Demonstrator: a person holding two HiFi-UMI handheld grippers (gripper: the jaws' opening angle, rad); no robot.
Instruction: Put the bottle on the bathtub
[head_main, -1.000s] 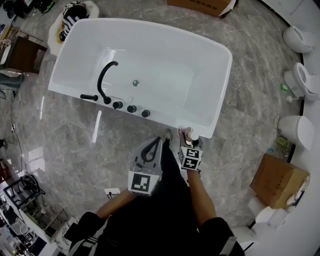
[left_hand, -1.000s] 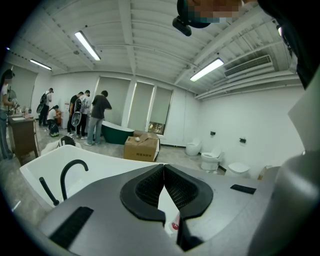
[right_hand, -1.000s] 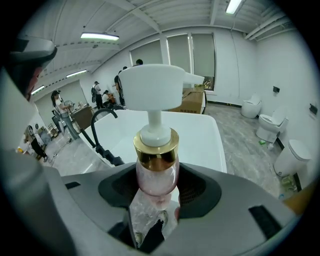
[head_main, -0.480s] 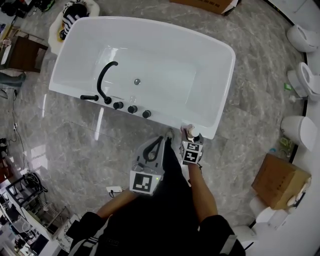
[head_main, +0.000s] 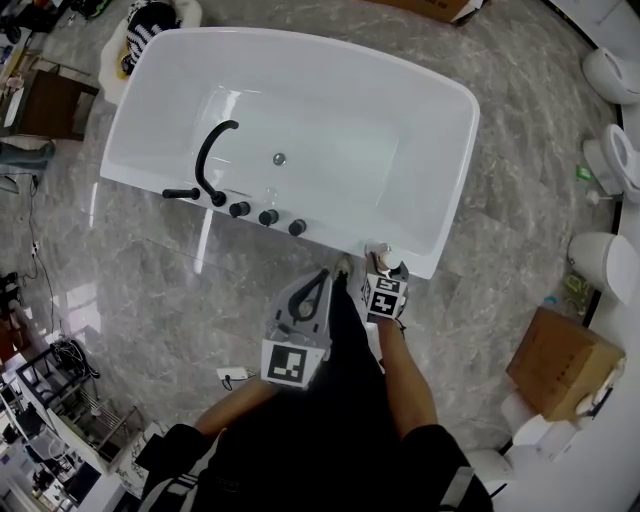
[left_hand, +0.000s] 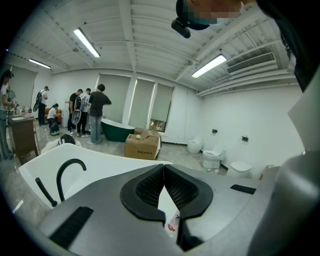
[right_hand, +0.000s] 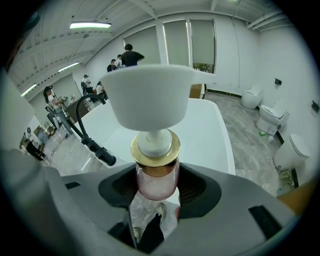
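A pink pump bottle (right_hand: 156, 180) with a gold collar and white pump head stands upright between the jaws of my right gripper (right_hand: 157, 187), which is shut on it. In the head view the bottle (head_main: 381, 261) and the right gripper (head_main: 385, 272) are at the near right corner of the white bathtub (head_main: 440, 130), right at its rim. My left gripper (head_main: 318, 285) hangs lower and to the left, over the floor beside the tub; in the left gripper view its jaws (left_hand: 164, 187) are shut and hold nothing. The bathtub rim (left_hand: 100, 162) lies ahead of it.
A black faucet (head_main: 210, 155) and black knobs (head_main: 267, 216) sit on the tub's near edge. Toilets (head_main: 605, 255) line the right wall, with a cardboard box (head_main: 558, 362) near them. A person's shoes (head_main: 343, 268) stand by the tub. Several people (left_hand: 85, 107) stand far off.
The right gripper with the bottle has moved slightly forward toward the tub's corner rim. The head view has shifted a little. The left gripper has barely moved.
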